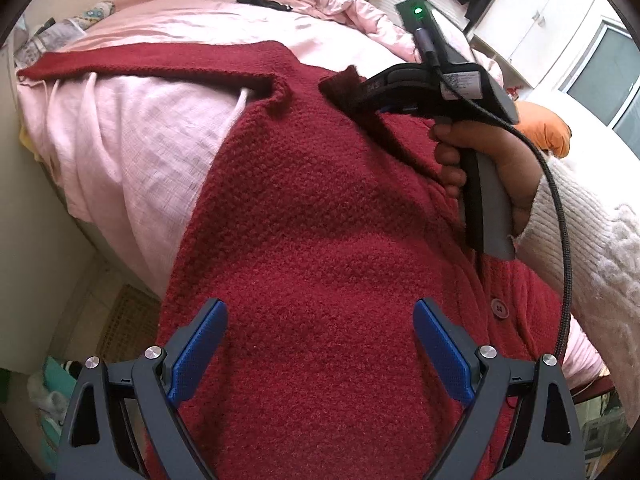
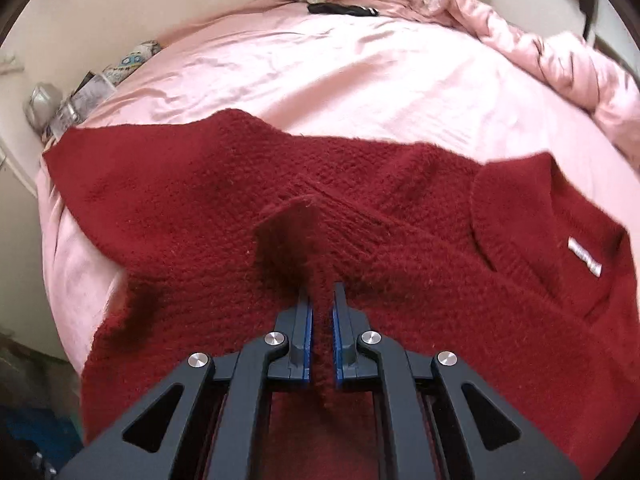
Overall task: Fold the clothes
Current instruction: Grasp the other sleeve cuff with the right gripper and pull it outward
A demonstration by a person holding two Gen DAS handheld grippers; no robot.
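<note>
Clamped on a pinched ridge of the red knitted cardigan (image 2: 360,216) is the right gripper (image 2: 321,300), its blue pads (image 2: 307,328) pressed into the wool near the neckline, where a white label (image 2: 585,257) is seen. Spread flat across the pink bedsheet (image 2: 340,80) lies the garment, one sleeve (image 1: 152,60) stretched out sideways. Over its body the left gripper (image 1: 320,320) is held with jaws wide apart, nothing caught between them.

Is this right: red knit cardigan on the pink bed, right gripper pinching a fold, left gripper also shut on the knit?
Not quite. The left gripper is open above the red cardigan, per the left wrist view. The right gripper does pinch a fold on the pink bed.
</note>
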